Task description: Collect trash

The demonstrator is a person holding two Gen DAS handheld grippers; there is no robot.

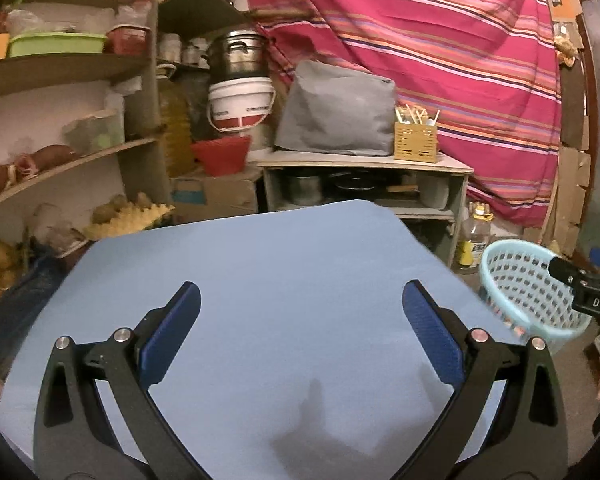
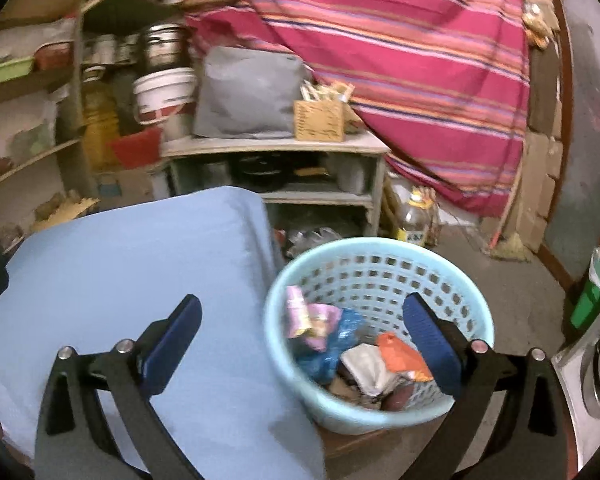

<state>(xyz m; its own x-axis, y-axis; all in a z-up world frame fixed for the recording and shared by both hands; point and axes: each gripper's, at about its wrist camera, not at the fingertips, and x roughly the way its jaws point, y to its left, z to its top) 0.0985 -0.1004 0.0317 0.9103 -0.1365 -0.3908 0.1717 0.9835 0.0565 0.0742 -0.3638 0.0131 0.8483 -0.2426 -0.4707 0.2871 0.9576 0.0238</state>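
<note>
The right hand-held gripper (image 2: 302, 322) is spread wide with nothing between its blue pads (image 2: 430, 344). It hangs above the near rim of the basket (image 2: 380, 256), with its right pad over the basket's interior and its left pad over the blue surface (image 2: 140, 248). The basket stands just beside the surface's right edge, on a lower support that the frames do not show clearly.

The trash (image 2: 340, 344) lies in the basket, below and slightly ahead of this hand-held gripper: a pink wrapper, a crumpled blue bag, a silver-white wrapper and an orange piece, heaped loosely on the bottom.

The left hand-held gripper (image 1: 300, 308) is likewise spread and empty. It hovers over the middle of the surface (image 1: 300, 248), which shows no loose item in either view. From this side the basket (image 1: 516, 280) sits to the far right, with part of the other tool at its rim.

Judged step: a deposit has probably just been completed, or the collection is at or near its end, since the trash visible in either view lies in the basket.

Next move, if any item remains out of view: turn either hand-held gripper away from the basket, search the area beyond the surface, centre the spread pads on the item, and close only when it lies between them. Thin wrappers are likely to slip, so a grip on a crumpled fold is advised.
</note>
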